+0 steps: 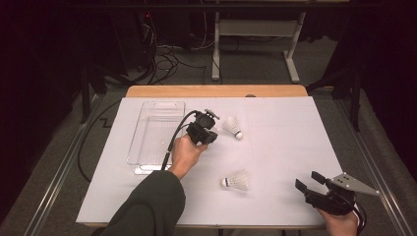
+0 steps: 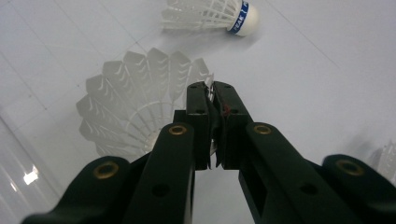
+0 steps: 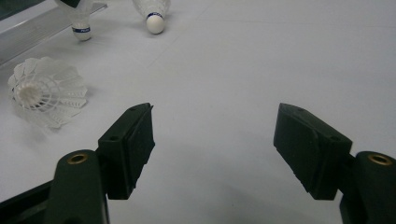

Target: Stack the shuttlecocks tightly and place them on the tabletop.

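Closest to the lens are the black fingers of my left gripper, clenched tight on the held shuttlecock. I have it by the rim of its white feather skirt, with a sliver of feather showing in the thin gap between the pads. The rest of the skirt fans out to the left of the fingers and opens toward the camera. From the right gripper view the same shuttlecock hangs cork down, its tip low over the white worktop; whether it touches the surface I cannot tell from that angle.

Just beyond my left fingertips a second shuttlecock lies on its side, with a blue band round its white cork. From above it lies just to the right of the left gripper. On the other side of those fingers, close by, is the clear plastic tray, lying lengthwise on the worktop.

Well apart from all that, my right gripper is near the front right corner of the worktop. Its fingers are released and spread wide, with bare white surface between them and nothing gripped. Ahead of them and off to the left a third shuttlecock lies on its side, with its cork end turned toward me. In the high view this third shuttlecock lies between my two grippers, nearer the front edge than the others.
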The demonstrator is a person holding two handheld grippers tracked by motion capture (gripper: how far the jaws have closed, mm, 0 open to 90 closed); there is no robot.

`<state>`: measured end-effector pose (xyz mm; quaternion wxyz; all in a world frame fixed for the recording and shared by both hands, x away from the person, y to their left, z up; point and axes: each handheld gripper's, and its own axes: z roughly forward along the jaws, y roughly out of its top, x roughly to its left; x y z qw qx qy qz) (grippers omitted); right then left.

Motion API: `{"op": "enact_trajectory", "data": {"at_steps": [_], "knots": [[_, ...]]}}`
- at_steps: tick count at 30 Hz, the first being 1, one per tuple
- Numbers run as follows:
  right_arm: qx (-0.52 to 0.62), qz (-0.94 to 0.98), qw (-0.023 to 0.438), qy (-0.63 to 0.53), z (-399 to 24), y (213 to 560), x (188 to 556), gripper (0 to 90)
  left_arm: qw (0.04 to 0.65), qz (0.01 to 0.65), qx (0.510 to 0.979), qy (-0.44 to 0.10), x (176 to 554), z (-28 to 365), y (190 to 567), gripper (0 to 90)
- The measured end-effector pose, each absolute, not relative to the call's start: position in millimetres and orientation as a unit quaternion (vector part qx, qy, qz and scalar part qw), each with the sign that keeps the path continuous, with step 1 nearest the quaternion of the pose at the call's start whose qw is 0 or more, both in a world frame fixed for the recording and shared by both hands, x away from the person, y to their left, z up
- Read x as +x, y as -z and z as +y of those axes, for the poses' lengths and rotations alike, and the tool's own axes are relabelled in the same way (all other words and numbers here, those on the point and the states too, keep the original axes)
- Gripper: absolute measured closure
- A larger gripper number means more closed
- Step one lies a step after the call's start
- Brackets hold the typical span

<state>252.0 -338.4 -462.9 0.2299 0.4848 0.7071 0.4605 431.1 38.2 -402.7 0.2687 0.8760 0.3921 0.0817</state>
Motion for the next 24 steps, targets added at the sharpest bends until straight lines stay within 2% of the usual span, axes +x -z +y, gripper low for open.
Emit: {"op": "enact_trajectory", "data": {"at_steps": [24], "knots": [[0.484, 0.709, 0.228, -0.460, -338.4, 463.0, 251.9, 29.3, 0.268, 0.383, 0.881, -0.070, 434.1, 17.1, 415.8, 81.6]]}}
